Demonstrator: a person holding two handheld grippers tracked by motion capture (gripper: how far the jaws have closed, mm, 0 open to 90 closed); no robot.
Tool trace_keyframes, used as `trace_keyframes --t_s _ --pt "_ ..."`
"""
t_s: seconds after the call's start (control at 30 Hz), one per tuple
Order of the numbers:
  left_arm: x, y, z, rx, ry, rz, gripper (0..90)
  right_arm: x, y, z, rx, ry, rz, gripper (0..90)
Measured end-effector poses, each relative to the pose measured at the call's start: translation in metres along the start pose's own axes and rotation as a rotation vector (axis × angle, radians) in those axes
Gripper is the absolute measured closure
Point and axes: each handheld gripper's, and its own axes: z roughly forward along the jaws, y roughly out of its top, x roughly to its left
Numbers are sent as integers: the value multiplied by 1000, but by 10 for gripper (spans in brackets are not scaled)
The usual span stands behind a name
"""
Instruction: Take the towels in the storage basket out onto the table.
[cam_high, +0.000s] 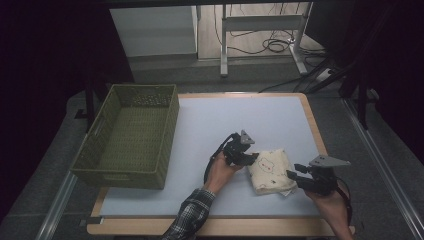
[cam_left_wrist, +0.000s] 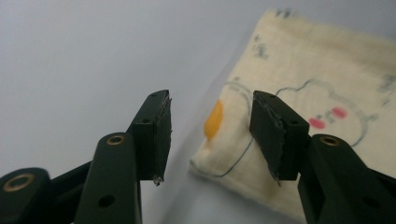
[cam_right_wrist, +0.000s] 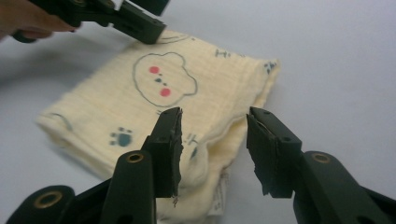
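Note:
A folded cream cloth (cam_high: 270, 170) printed with a bear face and paw marks lies on the pale table mat (cam_high: 225, 125), right of centre. My left gripper (cam_high: 252, 159) sits at the cloth's left edge. In the left gripper view its jaws (cam_left_wrist: 211, 98) stand apart, framing the cloth's corner (cam_left_wrist: 327, 70) without pressing on it. My right gripper (cam_high: 292, 174) is at the cloth's right edge. Its jaws (cam_right_wrist: 212, 114) are open just over the folded edge of the cloth (cam_right_wrist: 140, 102). The left gripper (cam_right_wrist: 144, 28) shows at the cloth's far side in the right gripper view.
A green woven basket (cam_high: 167, 135) with nothing in it stands on the left part of the table. The table's wooden rim (cam_high: 312, 125) runs close to the cloth on the right. Desk legs and cables lie on the floor beyond.

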Motion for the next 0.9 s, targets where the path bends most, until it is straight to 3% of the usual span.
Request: trace_keyframes --t_s 0.1,0.2,0.27,0.37,0.53,0.6,0.7,0.77,0.9 --pt "2 -9 7 21 19 -9 486 -6 -7 11 45 -27 3 553" --pt "4 -11 8 9 9 -26 486 -9 -13 11 63 -34 13 548" --pt "3 -10 3 -1 25 -11 472 -11 -19 10 75 -36 22 541" --pt "5 -8 -7 -31 1 -40 454 -13 -24 5 67 -23 45 513" --pt "9 -16 -3 15 21 -54 449 -11 -24 12 82 -2 56 465" --pt "12 -21 2 26 10 -75 434 -10 -24 17 102 -5 60 455" --pt "18 -25 4 11 -32 -120 420 -6 -27 18 90 -23 30 455" --pt "16 -24 3 26 -23 -104 421 -2 -28 17 87 -32 27 469" --pt "13 -21 3 44 -38 -123 514 3 -30 15 86 -18 41 609"
